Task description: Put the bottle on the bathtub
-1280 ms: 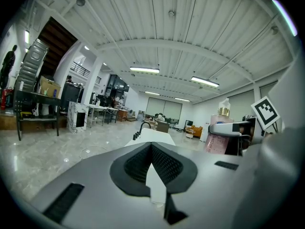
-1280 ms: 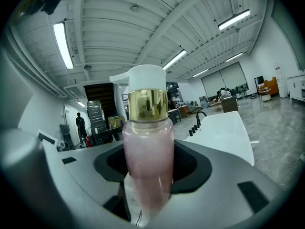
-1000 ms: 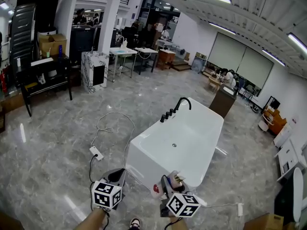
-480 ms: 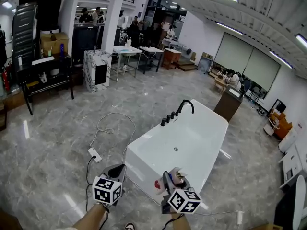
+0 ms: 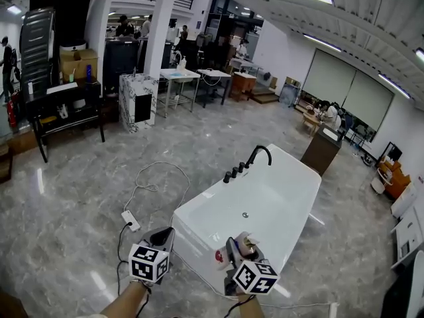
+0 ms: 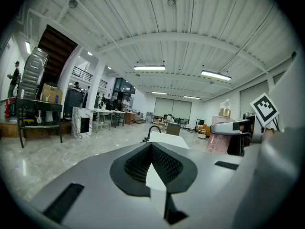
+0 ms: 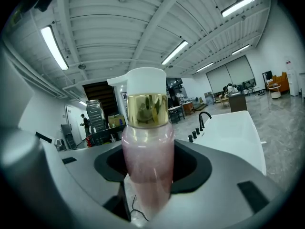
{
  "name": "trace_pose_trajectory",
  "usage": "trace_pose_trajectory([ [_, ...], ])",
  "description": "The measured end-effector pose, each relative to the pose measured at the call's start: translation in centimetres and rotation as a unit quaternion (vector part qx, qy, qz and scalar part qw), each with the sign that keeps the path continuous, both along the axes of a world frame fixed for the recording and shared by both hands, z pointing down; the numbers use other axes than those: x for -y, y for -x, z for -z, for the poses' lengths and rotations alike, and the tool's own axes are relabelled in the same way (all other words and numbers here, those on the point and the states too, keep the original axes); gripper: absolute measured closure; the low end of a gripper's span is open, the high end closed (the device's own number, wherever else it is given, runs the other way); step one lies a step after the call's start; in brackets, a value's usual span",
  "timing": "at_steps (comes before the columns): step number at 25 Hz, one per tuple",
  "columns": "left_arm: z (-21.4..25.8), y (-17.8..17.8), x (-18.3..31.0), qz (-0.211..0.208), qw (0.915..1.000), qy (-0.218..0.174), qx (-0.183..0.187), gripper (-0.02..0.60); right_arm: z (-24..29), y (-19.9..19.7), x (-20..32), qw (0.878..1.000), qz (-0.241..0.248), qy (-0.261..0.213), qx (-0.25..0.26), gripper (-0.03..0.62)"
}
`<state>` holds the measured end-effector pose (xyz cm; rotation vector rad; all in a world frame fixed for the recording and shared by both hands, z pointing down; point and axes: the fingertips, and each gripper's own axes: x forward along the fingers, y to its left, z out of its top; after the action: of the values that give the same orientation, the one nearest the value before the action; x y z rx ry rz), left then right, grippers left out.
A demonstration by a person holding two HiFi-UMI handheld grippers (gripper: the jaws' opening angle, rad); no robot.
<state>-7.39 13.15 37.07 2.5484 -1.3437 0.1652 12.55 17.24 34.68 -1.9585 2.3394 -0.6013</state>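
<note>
A white freestanding bathtub (image 5: pixel 199 209) stands on the marble floor just ahead of me, with a black faucet (image 5: pixel 255 156) on its far rim. My right gripper (image 5: pixel 240 249) is shut on an upright pink pump bottle (image 5: pixel 246 245), low in the head view by the tub's near end. In the right gripper view the bottle (image 7: pixel 147 161) shows a gold collar and white pump between the dark pads of the right gripper (image 7: pixel 147 175), with the tub (image 7: pixel 238 132) beyond. My left gripper (image 5: pixel 161 238) hangs left of the tub, shut and holding nothing. In the left gripper view, that gripper's (image 6: pixel 151 149) pads meet; the bottle (image 6: pixel 220 138) shows at the right.
A power strip (image 5: pixel 130 220) with a looping white cable lies on the floor left of the tub. A marble pedestal (image 5: pixel 138 102), a black desk (image 5: pixel 66 105) and work tables stand further back. A brown cabinet (image 5: pixel 322 150) stands beyond the tub. People stand far off.
The head view has drifted, so the tub sits slightly further right and lower in frame. Both grippers hold much the same places, the right one still shut on the bottle.
</note>
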Motion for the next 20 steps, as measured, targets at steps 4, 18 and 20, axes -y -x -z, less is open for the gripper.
trace_pose_trajectory([
  [4, -0.2, -0.4, 1.4, 0.008, 1.0, 0.001, -0.001, 0.578, -0.1, -0.5, 1.4, 1.0, 0.006, -0.001, 0.002, 0.359],
  [18, -1.6, -1.3, 4.6, 0.018, 0.9997, 0.011, -0.01, 0.578, -1.6, -1.7, 4.5, 1.0, 0.013, 0.019, -0.01, 0.359],
  [20, -1.5, -1.1, 5.0, 0.022, 0.9996, 0.006, -0.016, 0.578, -2.0, -1.6, 4.8, 1.0, 0.016, 0.025, -0.01, 0.359],
])
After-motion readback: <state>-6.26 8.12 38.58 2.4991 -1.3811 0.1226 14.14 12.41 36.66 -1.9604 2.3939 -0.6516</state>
